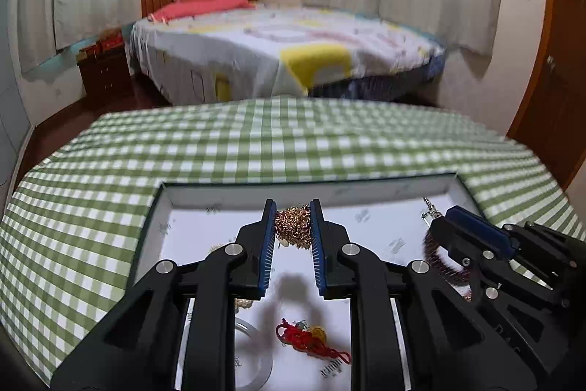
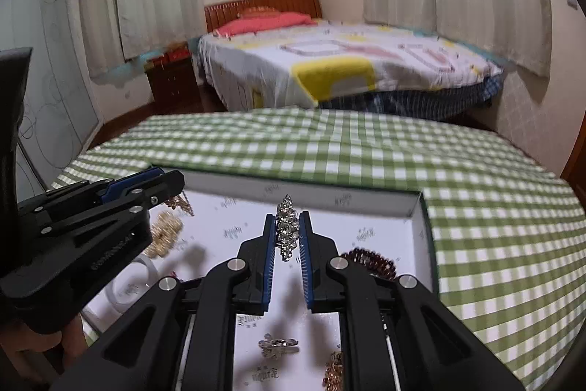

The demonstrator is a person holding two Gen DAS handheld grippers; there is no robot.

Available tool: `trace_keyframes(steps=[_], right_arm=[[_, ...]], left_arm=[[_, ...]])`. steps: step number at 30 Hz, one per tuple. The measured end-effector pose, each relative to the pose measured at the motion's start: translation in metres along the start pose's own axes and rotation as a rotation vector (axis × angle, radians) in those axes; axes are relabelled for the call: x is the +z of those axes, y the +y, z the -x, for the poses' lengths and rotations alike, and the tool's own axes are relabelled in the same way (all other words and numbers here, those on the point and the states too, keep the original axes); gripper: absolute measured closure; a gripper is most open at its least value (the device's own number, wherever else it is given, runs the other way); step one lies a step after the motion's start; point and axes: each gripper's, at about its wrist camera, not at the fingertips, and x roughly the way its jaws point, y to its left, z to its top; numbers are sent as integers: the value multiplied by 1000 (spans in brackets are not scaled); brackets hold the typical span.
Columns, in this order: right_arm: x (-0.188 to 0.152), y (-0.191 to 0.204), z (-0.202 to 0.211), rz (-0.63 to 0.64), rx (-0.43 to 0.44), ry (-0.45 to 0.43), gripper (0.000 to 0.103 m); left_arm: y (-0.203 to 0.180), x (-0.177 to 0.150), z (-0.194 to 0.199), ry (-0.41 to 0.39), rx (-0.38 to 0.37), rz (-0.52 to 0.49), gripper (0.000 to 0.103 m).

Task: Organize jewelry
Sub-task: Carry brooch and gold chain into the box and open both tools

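Observation:
My left gripper (image 1: 293,226) is shut on a bunched gold chain (image 1: 293,226) and holds it above the white tray (image 1: 256,195). My right gripper (image 2: 287,229) is shut on a silver rhinestone piece (image 2: 286,229) over the same tray (image 2: 366,204). In the left wrist view the right gripper (image 1: 472,229) shows at the right. In the right wrist view the left gripper (image 2: 110,196) shows at the left. A red cord charm (image 1: 307,339), a dark red bead bracelet (image 2: 370,261), a gold chain pile (image 2: 164,231) and a silver ring piece (image 2: 278,347) lie in the tray.
The tray sits on a green checked tablecloth (image 1: 256,141). A white bangle (image 2: 128,281) lies at the tray's left. A bed (image 1: 293,46) and a wooden nightstand (image 1: 102,72) stand beyond the table.

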Motion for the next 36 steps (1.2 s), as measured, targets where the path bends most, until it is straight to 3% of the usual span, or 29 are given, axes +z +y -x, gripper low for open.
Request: trace_keyframes(steps=[6, 12, 16, 19, 22, 30, 36], right_arm=[[-8, -3, -16, 0, -1, 68, 90], [-10, -5, -25, -9, -12, 112, 90], [-10, -5, -28, -11, -16, 129, 89], [-12, -4, -29, -9, -18, 132, 88], [-11, -5, -28, -11, -21, 128, 81], [-12, -5, -25, -11, -29, 110, 78], [-12, -5, -12, -11, -45, 73, 66]], left_arm=[[2, -11, -27, 120, 27, -4, 85], [-2, -11, -33, 159, 52, -20, 84], [-5, -14, -33, 165, 59, -39, 82], [-7, -12, -34, 166, 62, -43, 74], [-7, -11, -34, 164, 62, -43, 72], [-5, -10, -29, 147, 56, -38, 61], [-3, -9, -14, 106, 51, -26, 47]])
